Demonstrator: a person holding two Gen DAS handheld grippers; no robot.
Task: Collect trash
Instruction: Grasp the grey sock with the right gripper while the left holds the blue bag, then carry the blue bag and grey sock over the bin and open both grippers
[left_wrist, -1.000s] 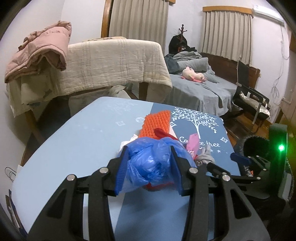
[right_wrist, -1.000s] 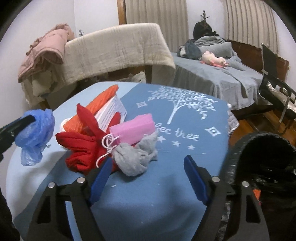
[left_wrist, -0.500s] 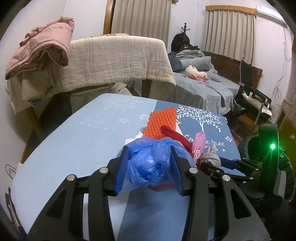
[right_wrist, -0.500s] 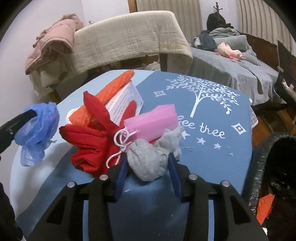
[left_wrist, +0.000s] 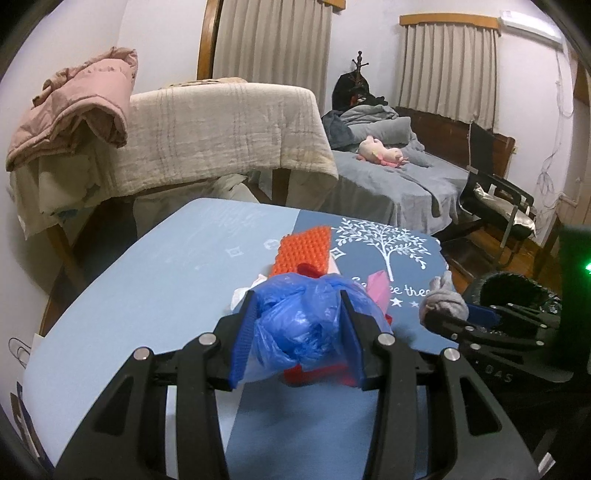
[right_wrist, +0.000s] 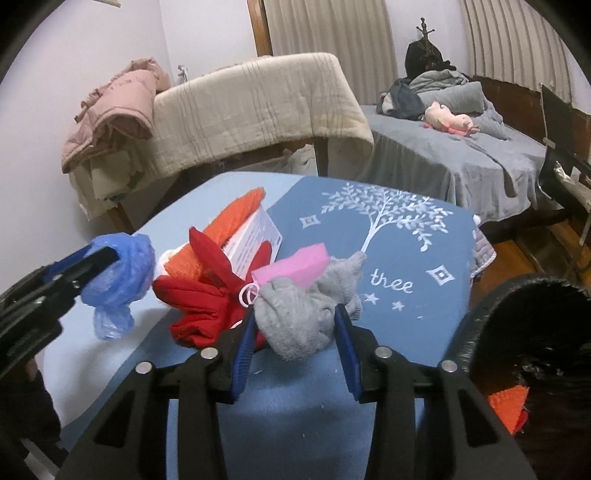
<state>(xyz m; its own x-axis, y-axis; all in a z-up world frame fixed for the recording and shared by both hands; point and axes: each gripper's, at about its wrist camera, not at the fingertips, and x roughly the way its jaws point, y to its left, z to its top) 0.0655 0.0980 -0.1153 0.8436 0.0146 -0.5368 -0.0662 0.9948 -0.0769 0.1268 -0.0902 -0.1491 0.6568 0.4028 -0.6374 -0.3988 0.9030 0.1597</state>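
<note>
My left gripper (left_wrist: 297, 332) is shut on a crumpled blue plastic bag (left_wrist: 295, 321) and holds it above the blue table (left_wrist: 155, 280); the bag also shows in the right wrist view (right_wrist: 122, 273). My right gripper (right_wrist: 293, 332) is shut on a grey cloth wad (right_wrist: 299, 314), lifted just off the table; the wad shows in the left wrist view (left_wrist: 443, 301). A red cloth (right_wrist: 199, 299), a pink packet (right_wrist: 291, 267) and an orange bubble-wrap parcel (left_wrist: 304, 251) lie on the table.
A black-bagged trash bin (right_wrist: 535, 347) stands off the table's right edge with an orange scrap (right_wrist: 508, 404) inside. A blanket-draped rack (left_wrist: 221, 133), a bed (left_wrist: 399, 177) and a black chair (left_wrist: 495, 206) stand beyond.
My right gripper closed on the grey cloth wad and lifted it slightly away from the pile. My left gripper kept hold of the blue bag and drifted a little.
</note>
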